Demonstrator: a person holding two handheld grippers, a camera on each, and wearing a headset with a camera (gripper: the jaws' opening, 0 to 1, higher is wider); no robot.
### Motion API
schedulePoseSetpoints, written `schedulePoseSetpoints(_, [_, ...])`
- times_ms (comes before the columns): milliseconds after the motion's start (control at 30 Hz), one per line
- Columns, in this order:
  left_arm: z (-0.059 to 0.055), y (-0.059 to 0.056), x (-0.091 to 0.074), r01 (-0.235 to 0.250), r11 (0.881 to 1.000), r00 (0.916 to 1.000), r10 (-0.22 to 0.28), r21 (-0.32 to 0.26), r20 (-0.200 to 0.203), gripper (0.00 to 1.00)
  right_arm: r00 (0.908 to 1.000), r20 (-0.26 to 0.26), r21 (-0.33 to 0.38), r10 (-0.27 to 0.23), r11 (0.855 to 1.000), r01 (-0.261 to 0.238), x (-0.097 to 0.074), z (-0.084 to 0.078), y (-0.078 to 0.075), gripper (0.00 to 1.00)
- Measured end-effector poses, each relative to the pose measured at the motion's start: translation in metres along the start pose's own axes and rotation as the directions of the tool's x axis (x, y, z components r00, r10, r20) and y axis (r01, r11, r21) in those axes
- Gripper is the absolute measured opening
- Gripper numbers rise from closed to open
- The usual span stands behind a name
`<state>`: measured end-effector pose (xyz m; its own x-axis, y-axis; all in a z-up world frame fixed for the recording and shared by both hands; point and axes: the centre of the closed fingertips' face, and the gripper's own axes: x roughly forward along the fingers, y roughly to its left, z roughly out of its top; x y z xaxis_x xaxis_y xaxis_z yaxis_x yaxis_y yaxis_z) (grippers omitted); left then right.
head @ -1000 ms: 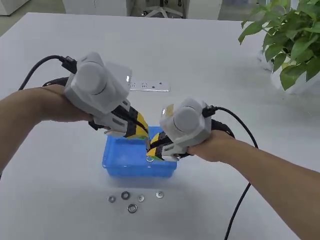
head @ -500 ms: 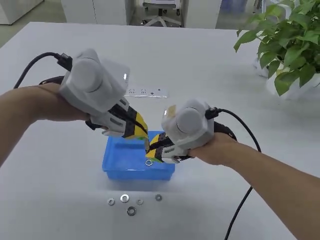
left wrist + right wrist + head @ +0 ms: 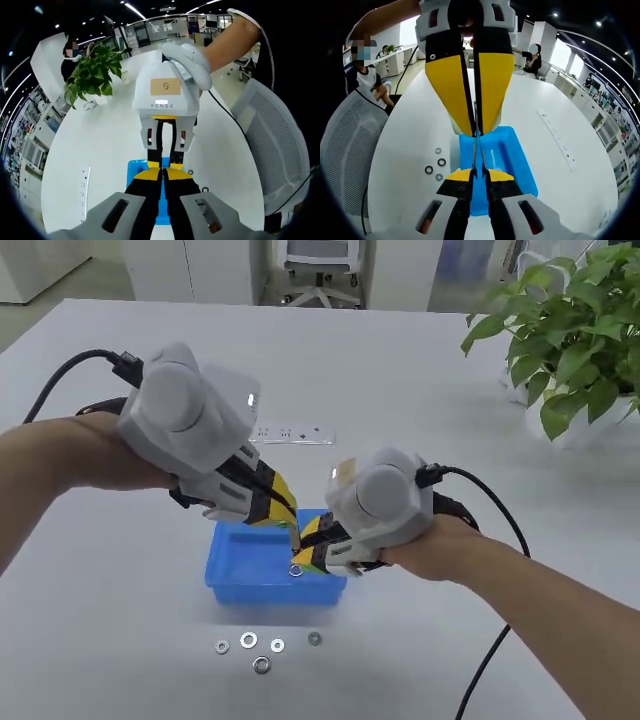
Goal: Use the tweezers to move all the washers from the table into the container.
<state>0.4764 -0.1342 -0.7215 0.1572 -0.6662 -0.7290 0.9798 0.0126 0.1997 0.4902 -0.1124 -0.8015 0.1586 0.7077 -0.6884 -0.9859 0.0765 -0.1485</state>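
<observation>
Left gripper [image 3: 162, 172]: jaws pressed together, tips right against the other gripper's.
Right gripper [image 3: 476, 175]: clamped on the thin tweezers [image 3: 476, 150].
Container [image 3: 235, 575]: directly under both sets of tips.
Washer [image 3: 296, 570]: just below the right tips, by the near wall; we cannot tell whether it is pinched.
Washers [image 3: 248, 640]: five loose on the table, beneath and nearer us than the grippers.
Risk: we judge a slack squeeze drops the ring outside, and a nudge from the left jaws could twist the tweezers.

White workbench [image 3: 420, 370], leafy potted plant [image 3: 570, 340], office chair [image 3: 320, 258] behind, ceiling strip lights [image 3: 134, 10]
</observation>
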Motion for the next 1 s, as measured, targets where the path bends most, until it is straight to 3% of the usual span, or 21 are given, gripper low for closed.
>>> schedulePoseSetpoints(533, [0.003,-0.021,0.007,0.026,1.000,0.9996,-0.026,0.014,-0.003,0.06,0.9999,0.000,0.004,-0.013,1.000,0.013,-0.007,-0.011,0.019,0.12])
schedulePoseSetpoints(1000, [0.004,-0.032,0.019,0.058,0.998,0.9983,-0.058,0.013,0.001,0.06,0.9999,-0.004,0.024,-0.010,1.000,0.010,-0.007,-0.021,0.032,0.12])
